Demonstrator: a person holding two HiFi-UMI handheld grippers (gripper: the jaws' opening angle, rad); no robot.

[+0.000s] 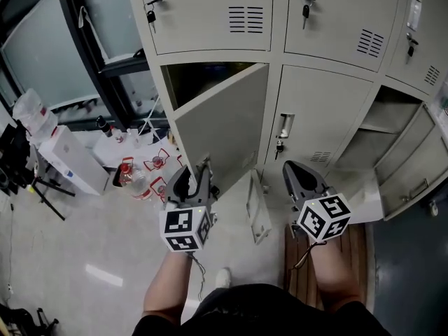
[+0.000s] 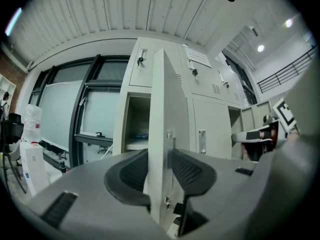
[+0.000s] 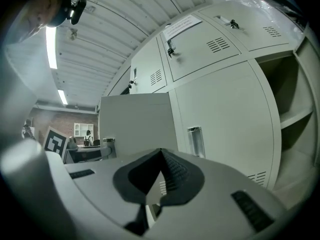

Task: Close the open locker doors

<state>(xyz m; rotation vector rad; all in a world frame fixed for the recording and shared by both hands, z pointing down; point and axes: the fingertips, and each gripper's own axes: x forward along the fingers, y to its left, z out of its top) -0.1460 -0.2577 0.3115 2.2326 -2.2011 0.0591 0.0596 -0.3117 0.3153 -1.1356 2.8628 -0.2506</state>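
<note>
While two of the lower doors stand open, I judge the job barely begun. Nearest me, at the lower centre of the head view, my left gripper [image 1: 190, 179] has its jaws apart on either side of the free edge of the left open door [image 1: 224, 128]. The pads sit just beside its two faces, and as far as I can tell they do not pinch it. My right gripper [image 1: 294, 170], a little right of centre, has its jaws together on nothing and points toward the shut middle door [image 1: 318, 114].

That left open door is swung well out from its dark compartment, so it has yet to be pushed home. Beyond it, along the top of the frame, the upper row of doors [image 1: 210, 12] is shut, with keys [image 1: 151, 16] hanging in the locks. At the right edge the right open door [image 1: 413, 166] hangs wide, untouched, a shelf showing inside. Both open doors remain mine to shut, this one first.
</note>
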